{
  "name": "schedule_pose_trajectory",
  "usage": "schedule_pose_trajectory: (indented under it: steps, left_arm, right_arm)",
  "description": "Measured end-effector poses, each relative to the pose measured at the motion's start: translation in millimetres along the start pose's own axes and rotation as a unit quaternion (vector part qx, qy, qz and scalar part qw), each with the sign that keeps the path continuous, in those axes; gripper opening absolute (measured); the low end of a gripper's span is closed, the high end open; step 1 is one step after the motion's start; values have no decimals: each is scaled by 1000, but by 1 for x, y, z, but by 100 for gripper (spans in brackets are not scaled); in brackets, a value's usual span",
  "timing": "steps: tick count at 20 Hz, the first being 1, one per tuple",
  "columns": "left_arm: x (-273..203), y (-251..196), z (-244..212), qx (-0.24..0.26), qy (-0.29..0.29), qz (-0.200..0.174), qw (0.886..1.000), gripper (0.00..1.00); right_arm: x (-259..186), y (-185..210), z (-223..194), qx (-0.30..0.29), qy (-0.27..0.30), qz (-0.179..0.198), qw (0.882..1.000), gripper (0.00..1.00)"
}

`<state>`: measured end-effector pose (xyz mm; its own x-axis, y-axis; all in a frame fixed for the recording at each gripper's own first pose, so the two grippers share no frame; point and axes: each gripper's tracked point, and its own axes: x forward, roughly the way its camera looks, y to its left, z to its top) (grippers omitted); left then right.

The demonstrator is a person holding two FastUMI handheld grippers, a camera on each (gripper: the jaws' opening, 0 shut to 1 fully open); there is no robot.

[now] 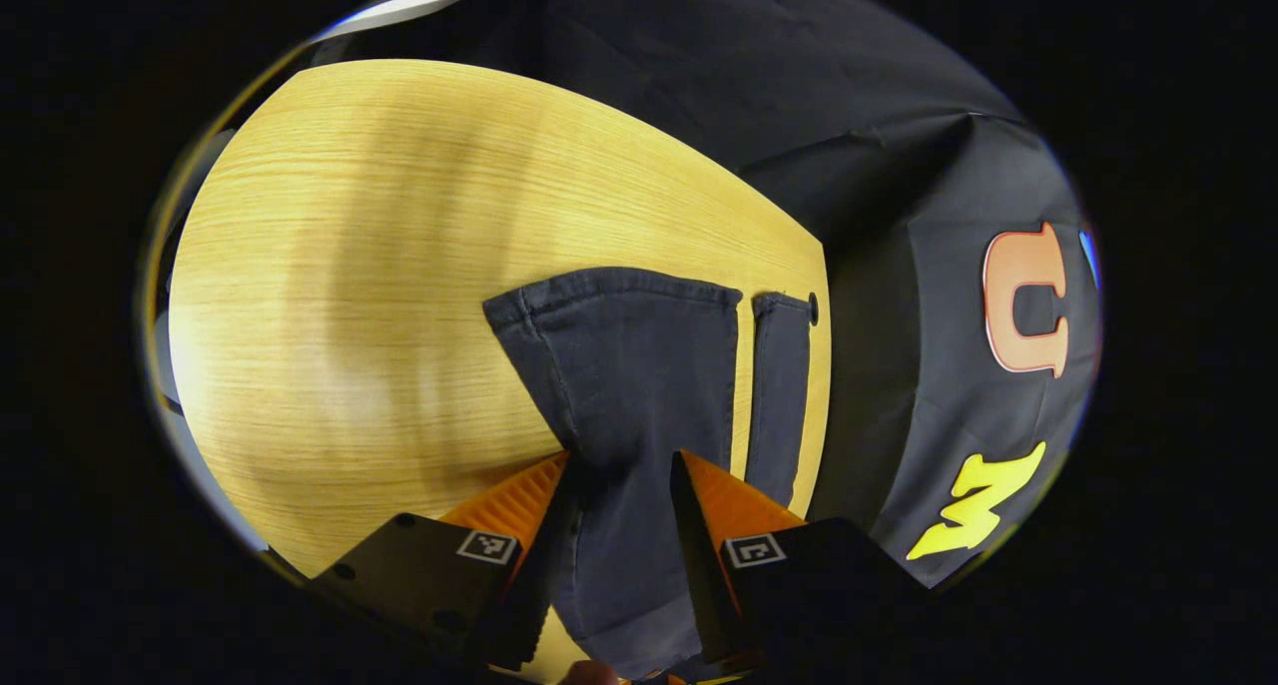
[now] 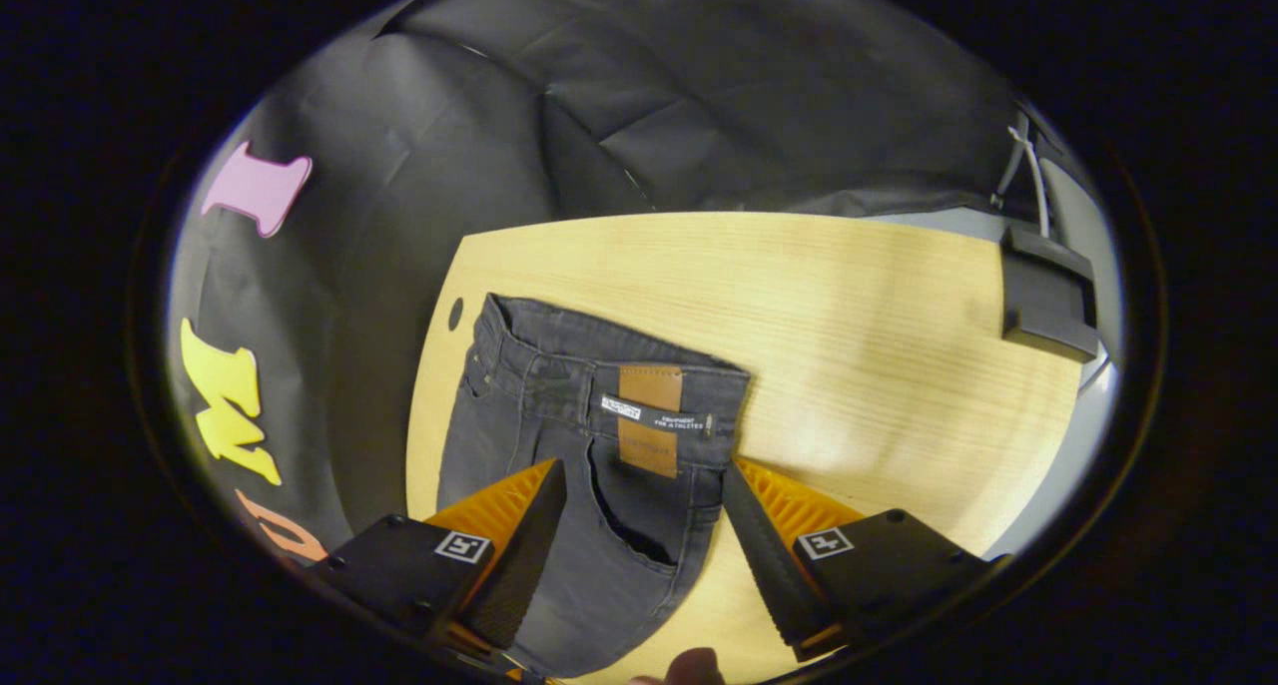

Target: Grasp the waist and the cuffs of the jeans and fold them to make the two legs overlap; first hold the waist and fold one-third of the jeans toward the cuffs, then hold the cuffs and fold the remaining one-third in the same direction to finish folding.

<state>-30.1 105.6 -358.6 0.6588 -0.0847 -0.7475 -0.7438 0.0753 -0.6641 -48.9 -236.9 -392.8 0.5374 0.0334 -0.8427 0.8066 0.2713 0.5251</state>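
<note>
Left tongs [image 1: 621, 490] spread, fingers straddling the leg of the dark jeans [image 1: 639, 365] near the cuffs [image 1: 619, 286], nothing pinched; right tongs [image 2: 644, 500] likewise spread, poised over the back pocket just below the waist [image 2: 609, 365]. Jeans flat on the wooden counter [image 1: 329, 266], the two legs side by side with a strip of counter between them, close to the counter's edge by the booth wall. Step judged: opening stage, legs not yet overlapped. Next move calls for closing one pair of tongs on the waist and the other on the cuffs, each on the outer edge, then carrying that half across onto the other leg. Left gripper view: both cuffs and the gap between the legs. Right gripper view: waistband, leather patch [image 2: 650, 420], pocket opening, a dark box [image 2: 1046, 306] with cables at the counter's far corner.
</note>
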Motion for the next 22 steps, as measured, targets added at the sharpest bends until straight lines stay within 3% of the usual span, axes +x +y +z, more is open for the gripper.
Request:
schedule_pose_trajectory:
  steps: [1, 2, 3, 6, 7, 8, 10, 13, 15, 22]
  left_arm:
    - [0, 1, 0, 0, 1, 3, 1000, 58]
    - [1, 2, 0, 0, 3, 9, 1000, 56]
    - [3, 4, -1, 0, 4, 13, 1000, 47]
    - [7, 7, -3, -5, 13, 18, 1000, 24]
    - [6, 7, -4, -6, 19, 15, 1000, 14]
    - [6, 6, -4, -9, 21, 14, 1000, 11]
    - [3, 5, -2, -21, 29, 13, 999, 6]
    - [-9, -7, -4, -20, 43, 6, 999, 4]
    - [-24, -24, -7, -17, 48, -6, 999, 4]
    - [-39, -109, 2, 35, 71, -43, 996, 4]
  right_arm:
    - [-1, 0, 1, -3, -1, -11, 1000, 92]
    - [1, -4, 1, -1, -4, -32, 999, 96]
    - [4, -11, 3, 2, -10, -59, 998, 91]
    - [1, -24, 6, 35, -22, -100, 994, 26]
    - [-2, -25, 6, 46, -18, -101, 994, 27]
    - [-1, -23, 5, 55, -8, -99, 994, 13]
    - [-2, -21, 5, 71, 9, -97, 993, 3]
    - [-16, -11, 9, 76, 12, -67, 995, 7]
    - [-31, 8, 12, 71, 14, -34, 997, 3]
    - [-75, 112, 39, 13, 14, 71, 997, 3]
